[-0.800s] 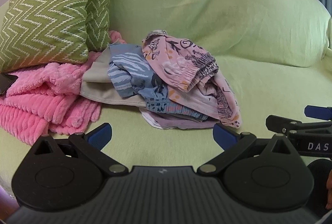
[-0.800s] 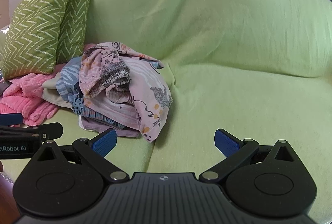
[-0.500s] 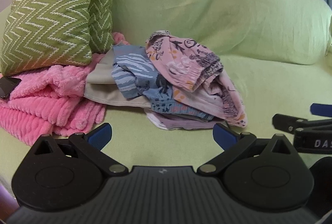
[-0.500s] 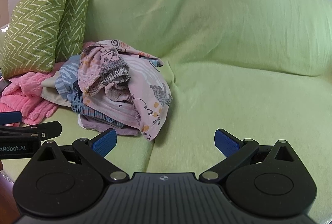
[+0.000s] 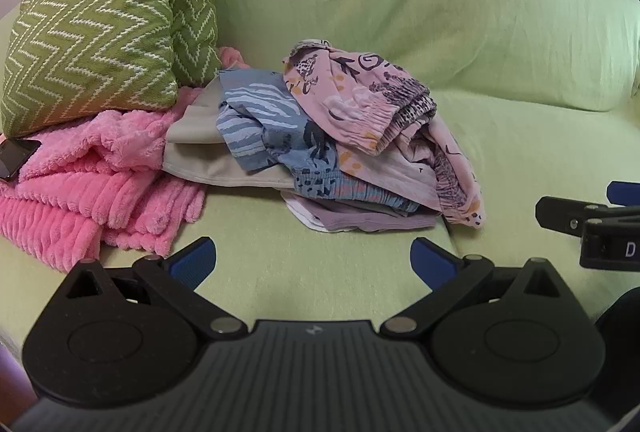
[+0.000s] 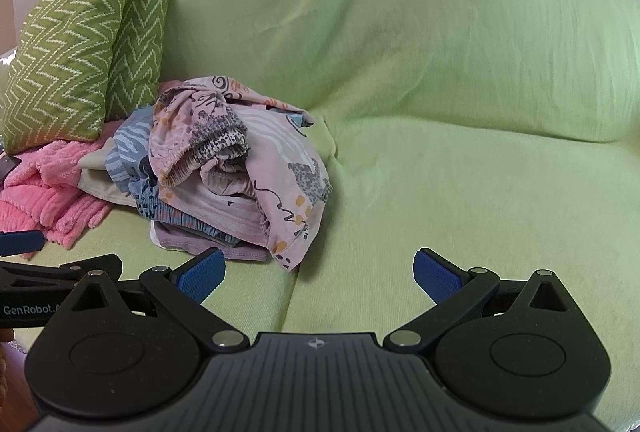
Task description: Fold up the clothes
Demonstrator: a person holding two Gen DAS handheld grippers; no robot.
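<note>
Green sofa [image 5: 500, 44], loose cover, fills both views. Two chevron cushions [image 5: 92, 20] lean on its backrest, far left. Pink fleece blanket [image 5: 80, 184] heaped on the seat below the cushions; dark phone [image 5: 14, 158] lies on its left edge. Clothes pile [image 5: 340, 140] on the seat, touching the blanket's right side: pink patterned garment [image 6: 256, 160] on top, blue print [image 5: 264, 124] and beige piece under it. Left gripper [image 5: 313, 264] near the pile, fingers spread, holding nothing. Right gripper [image 6: 319, 276] likewise apart, empty.
</note>
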